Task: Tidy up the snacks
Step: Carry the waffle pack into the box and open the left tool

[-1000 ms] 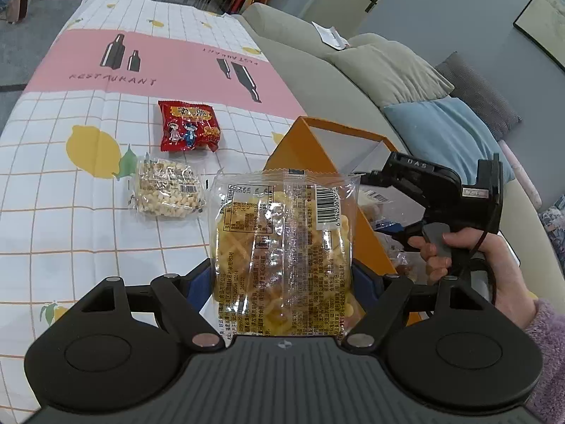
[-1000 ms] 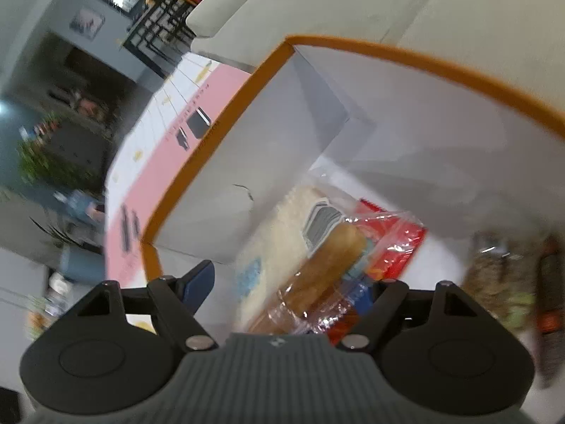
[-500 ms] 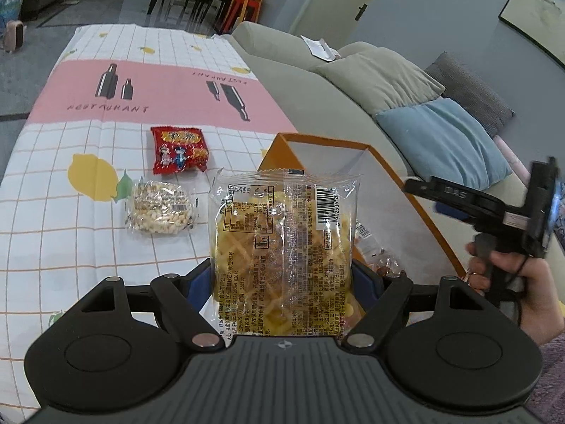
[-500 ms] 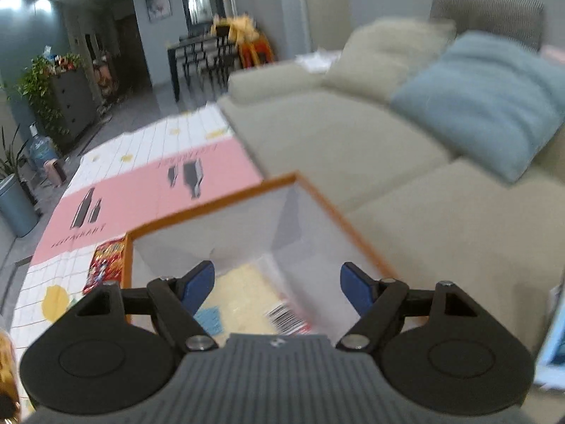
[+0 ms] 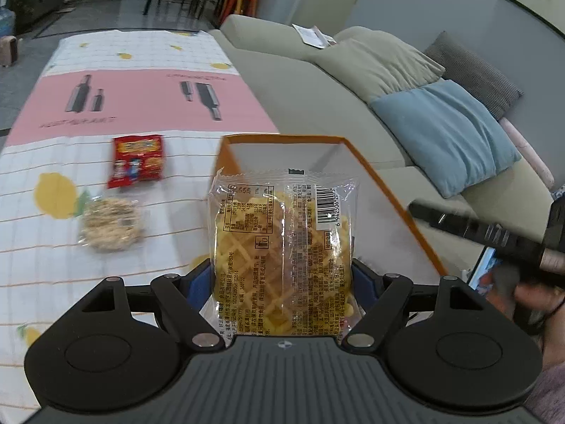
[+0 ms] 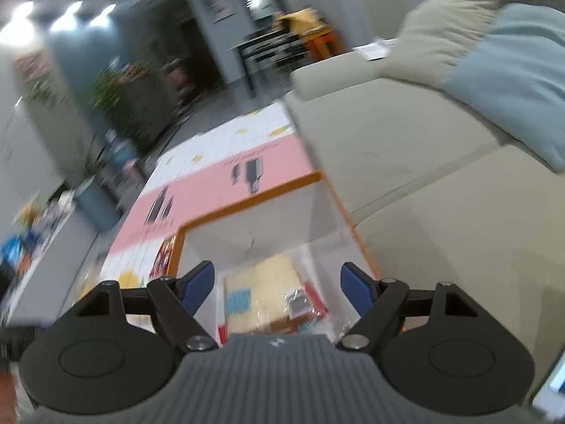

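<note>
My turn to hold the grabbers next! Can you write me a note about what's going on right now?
Left gripper: shut on the waffle pack, held up in front of the orange box.
Right gripper: open, holding nothing, above the box.
Done: a few snacks already lie in the box.
Left: put the waffle pack in, then the red packet and the clear bag from the table.

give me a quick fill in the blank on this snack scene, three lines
1. The left tool is shut on a clear packet of ____ waffles.
2. The red snack packet lies on the ____.
3. The box has an ____ rim.

Missing words: yellow; tablecloth; orange
</note>
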A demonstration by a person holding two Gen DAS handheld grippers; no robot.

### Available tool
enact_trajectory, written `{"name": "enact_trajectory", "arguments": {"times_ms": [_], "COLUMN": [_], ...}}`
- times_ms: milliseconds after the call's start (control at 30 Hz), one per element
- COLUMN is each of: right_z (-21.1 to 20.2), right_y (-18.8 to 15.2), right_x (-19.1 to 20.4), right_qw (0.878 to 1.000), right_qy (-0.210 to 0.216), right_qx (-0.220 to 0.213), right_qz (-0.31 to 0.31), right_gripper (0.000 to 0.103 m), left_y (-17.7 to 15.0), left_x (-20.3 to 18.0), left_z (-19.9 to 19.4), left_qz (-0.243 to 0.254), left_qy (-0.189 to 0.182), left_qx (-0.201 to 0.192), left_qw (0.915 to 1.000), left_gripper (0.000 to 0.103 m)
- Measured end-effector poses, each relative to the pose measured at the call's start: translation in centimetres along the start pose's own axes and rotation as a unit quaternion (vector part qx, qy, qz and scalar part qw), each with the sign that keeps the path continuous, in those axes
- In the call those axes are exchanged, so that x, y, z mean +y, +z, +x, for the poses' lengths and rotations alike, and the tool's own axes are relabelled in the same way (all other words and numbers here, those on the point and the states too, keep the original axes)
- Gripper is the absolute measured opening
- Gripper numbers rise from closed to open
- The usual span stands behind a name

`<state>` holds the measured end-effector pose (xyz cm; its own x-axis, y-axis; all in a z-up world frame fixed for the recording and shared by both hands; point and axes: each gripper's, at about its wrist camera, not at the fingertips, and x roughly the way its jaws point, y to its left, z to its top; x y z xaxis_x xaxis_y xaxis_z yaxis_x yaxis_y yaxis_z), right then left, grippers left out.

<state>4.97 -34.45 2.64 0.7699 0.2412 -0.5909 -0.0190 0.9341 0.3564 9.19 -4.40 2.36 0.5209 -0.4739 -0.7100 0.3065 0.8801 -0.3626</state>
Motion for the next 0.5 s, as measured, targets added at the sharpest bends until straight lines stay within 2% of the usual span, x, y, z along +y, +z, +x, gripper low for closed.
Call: {"name": "enact_trajectory", "arguments": {"times_ms": [100,167,300,400,500], "right_z": [0.7,1.4,2.2,2.2,1.6], "right_y": [-0.4,-0.6,-0.8,-1.1,-1.5], "right_x": [0.1,0.0,0.2,0.2,-0.4], "right_qw": [0.999,0.997,0.991,0.984,0.969], "right_qy": [0.021,0.036,0.053,0.085,0.139], "right_qx": [0.014,0.029,0.052,0.05,0.056], "right_qz": [-0.044,-0.059,-0.108,-0.146,-0.196], "right_gripper": [0.077,0.085,0.085,0.085,0.085], "left_y": [1.5,2.5,4.3,5.6,6.2], "left_x": [-1.3,-1.9,-2.8,-3.5,-4.4], "left_z": [1.9,3.4,6.2,8.7,10.9], "left_qz": [-0.009,-0.019,-0.027,-0.026,-0.022], "left_qy": [0.0,0.001,-0.028,-0.004,0.015], "left_qx": [0.011,0.021,0.044,0.07,0.094], "left_qw": [0.9999,0.9996,0.9983,0.9972,0.9952], "left_gripper": [0.091,0.091,0.091,0.091,0.091]}}
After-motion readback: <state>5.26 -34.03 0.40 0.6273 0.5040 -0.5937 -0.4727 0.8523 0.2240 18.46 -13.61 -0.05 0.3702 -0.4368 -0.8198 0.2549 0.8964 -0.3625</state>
